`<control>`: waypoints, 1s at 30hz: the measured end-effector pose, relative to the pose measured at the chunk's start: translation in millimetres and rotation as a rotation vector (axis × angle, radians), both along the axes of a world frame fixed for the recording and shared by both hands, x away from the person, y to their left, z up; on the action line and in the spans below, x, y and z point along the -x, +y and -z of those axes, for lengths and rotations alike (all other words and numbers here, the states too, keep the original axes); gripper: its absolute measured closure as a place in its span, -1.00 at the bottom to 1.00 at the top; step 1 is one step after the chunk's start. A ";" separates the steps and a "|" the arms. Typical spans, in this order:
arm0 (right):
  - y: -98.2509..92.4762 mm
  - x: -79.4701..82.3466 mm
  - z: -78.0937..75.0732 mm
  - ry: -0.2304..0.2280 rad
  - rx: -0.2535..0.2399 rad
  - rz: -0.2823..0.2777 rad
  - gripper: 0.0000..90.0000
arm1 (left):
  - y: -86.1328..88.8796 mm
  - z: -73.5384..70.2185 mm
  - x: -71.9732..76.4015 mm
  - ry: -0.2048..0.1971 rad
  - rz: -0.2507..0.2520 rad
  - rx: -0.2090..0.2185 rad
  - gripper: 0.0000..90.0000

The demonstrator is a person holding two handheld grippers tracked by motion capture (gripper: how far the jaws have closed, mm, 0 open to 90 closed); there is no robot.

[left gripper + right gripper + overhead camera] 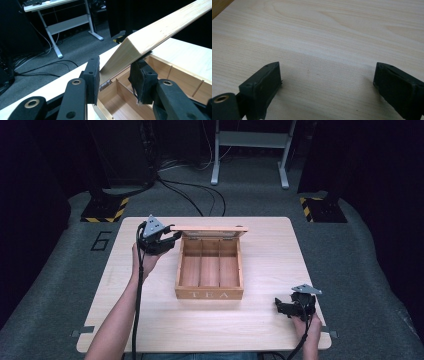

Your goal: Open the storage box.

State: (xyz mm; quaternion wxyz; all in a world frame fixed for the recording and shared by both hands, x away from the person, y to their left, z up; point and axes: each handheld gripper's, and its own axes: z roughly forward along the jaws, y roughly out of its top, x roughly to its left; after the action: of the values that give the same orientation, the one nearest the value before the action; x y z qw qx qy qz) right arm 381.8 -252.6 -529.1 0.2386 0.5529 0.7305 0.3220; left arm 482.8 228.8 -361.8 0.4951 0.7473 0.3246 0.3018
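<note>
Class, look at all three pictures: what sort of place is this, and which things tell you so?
Probably a lab or recording studio, not a home. A bare wooden table stands on grey carpet with cables on the floor, hazard-striped stand bases, and dark surroundings.

Pale matt wood table (270, 270); warmer smooth wood tea box (209, 293); tongs (115, 77) matt black, metal rivets.

Table (270, 265) brightly lit, surroundings dark (near black); close jaws soft-focus, faint shadows beneath.
</note>
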 end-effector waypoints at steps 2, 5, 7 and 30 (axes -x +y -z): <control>0.0 0.0 0.0 0.000 0.000 0.000 -0.84 | 0.1 0.1 0.1 0.000 0.001 0.001 0.34; 0.0 0.0 0.0 0.000 0.000 0.000 -0.84 | 0.2 0.0 0.0 0.001 0.002 -0.001 0.34; 0.0 0.0 0.0 0.000 0.000 0.000 -0.84 | 0.7 -0.5 -0.6 -0.001 0.005 -0.007 0.34; 0.0 0.0 0.0 0.000 0.000 0.000 -0.84 | 1.0 -1.2 -2.5 0.005 0.007 -0.007 0.35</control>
State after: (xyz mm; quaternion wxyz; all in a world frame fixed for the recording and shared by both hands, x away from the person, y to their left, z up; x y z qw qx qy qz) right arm 381.7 -252.6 -529.1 0.2386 0.5529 0.7305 0.3221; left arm 485.3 229.8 -360.6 0.4927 0.7508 0.3223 0.2993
